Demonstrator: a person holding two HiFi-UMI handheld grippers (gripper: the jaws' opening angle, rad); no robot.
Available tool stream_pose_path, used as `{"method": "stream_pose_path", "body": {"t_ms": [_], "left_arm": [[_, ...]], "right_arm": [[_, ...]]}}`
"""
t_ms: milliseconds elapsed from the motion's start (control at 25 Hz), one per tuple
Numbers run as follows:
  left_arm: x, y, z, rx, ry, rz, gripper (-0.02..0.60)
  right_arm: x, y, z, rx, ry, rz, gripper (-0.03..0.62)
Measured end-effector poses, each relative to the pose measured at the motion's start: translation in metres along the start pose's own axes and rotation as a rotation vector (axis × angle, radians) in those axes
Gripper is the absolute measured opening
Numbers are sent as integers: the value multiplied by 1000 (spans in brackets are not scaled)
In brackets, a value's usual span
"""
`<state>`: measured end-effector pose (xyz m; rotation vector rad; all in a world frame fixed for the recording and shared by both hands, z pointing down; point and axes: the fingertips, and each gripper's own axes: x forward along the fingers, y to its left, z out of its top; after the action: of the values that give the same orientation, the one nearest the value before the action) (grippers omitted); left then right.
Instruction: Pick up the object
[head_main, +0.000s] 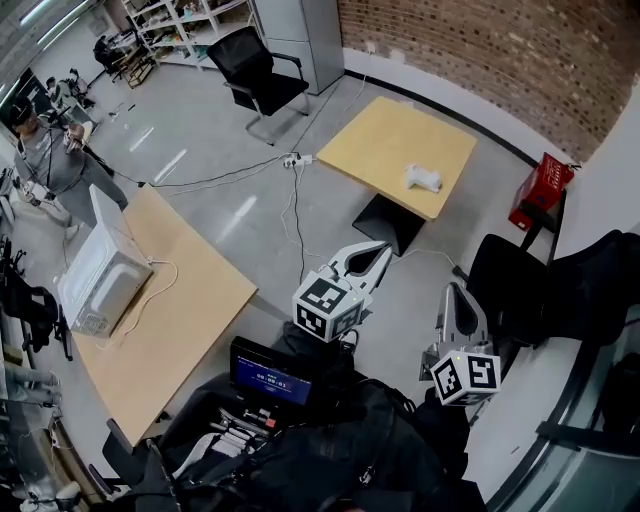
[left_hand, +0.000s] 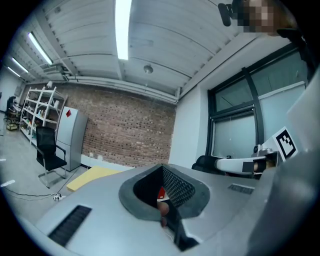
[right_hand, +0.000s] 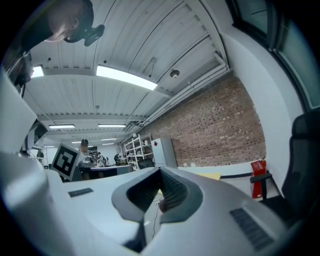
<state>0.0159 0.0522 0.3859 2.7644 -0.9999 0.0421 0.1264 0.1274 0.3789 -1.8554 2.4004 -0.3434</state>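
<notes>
Your left gripper (head_main: 368, 258) and right gripper (head_main: 457, 298) sit side by side, each with its jaws pressed together on nothing. The white object (head_main: 422, 179) lies well ahead of both grippers, on the small table (head_main: 380, 140).

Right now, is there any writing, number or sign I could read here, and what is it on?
No text reads clearly.
Small dark screen: a row of light digits, too small to read.
Two cubes: black-and-white square patterns, no letters.
Grey cabinet: red diamond sticker, no legible words.
Microwave: control panel print too blurred.
</notes>
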Motion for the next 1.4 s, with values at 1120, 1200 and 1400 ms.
{"method": "stream_pose_path", "body": {"t_ms": [1120,1200,1400], "left_arm": [[60,121,28,-45,-29,-25,-3],[64,118,22,-21,-8,-43,-3],[73,111,12,-8,28,-61,-3]], "right_arm": [[122,-3,1,9,48,-109,5],[121,-5,-1,15,59,-124,5],[125,-14,-8,38,85,-111,5]]}}
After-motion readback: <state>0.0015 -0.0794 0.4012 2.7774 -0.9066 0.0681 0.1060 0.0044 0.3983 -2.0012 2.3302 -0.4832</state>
